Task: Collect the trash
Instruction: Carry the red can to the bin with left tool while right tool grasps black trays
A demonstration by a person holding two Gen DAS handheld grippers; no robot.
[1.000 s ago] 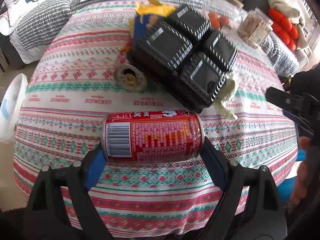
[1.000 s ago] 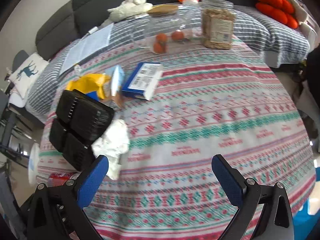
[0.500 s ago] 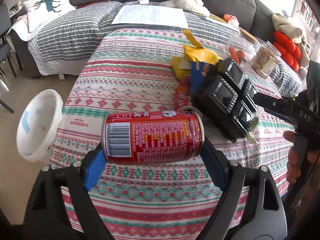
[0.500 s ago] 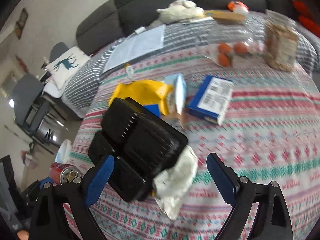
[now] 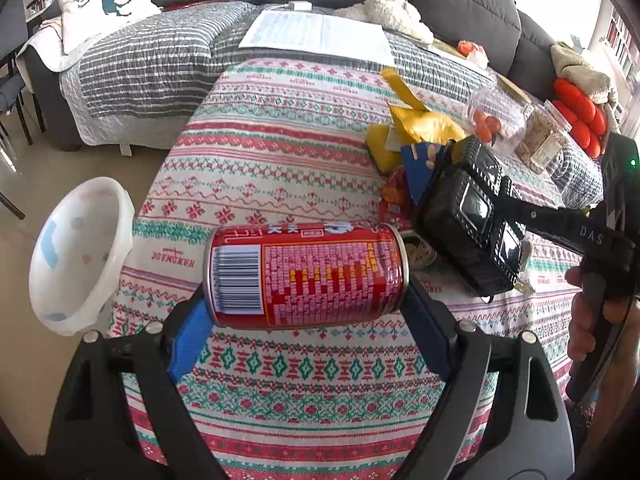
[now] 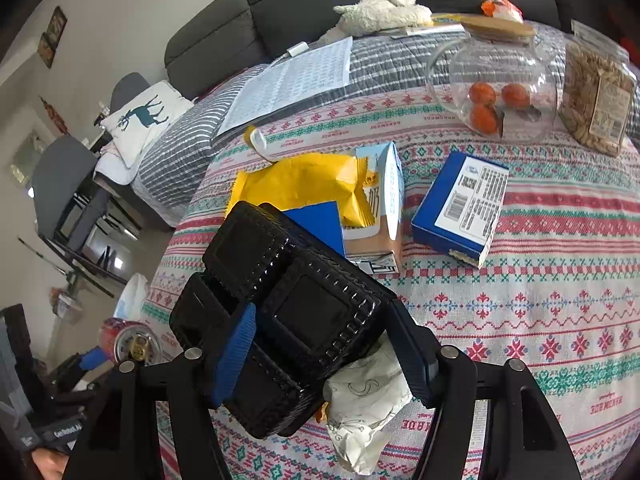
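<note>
Up close, the left hand-held gripper [image 5: 306, 312] clamps a red drink can [image 5: 306, 274] sideways between its blue pads [image 5: 188, 340], one pad on each end of the can. The can is lifted clear of the desk [image 5: 280, 152], which wears a red, green and white patterned tablecloth. Off the desk's left edge sits a white plastic bin [image 5: 76, 256] (tilted, its mouth facing the camera), standing on the floor beside the desk.

The right hand-held gripper [image 6: 320, 354] straddles a corner of a black plastic food tray [image 6: 280, 312] with four square compartments. Its blue pads [image 6: 234, 354] sit against the tray's sides, though whether they are actually squeezing it cannot be told. A crumpled white paper wrapper [image 6: 366, 400] pokes out from under the tray's near edge.

Behind the tray lie more scraps: a yellow snack bag [image 6: 304, 184], a small light-blue carton [image 6: 384, 208] and a blue box [image 6: 460, 208] with a white label, lying just right of the carton. Farther back on the desk stand a glass jar [image 6: 492, 84] holding three orange fruits and a clear container of nuts [image 6: 596, 100].

A grey sofa [image 6: 320, 0] with a striped throw runs behind the desk, carrying a printed sheet of paper [image 6: 292, 80] and a white cushion with a deer print [image 6: 144, 120].
</note>
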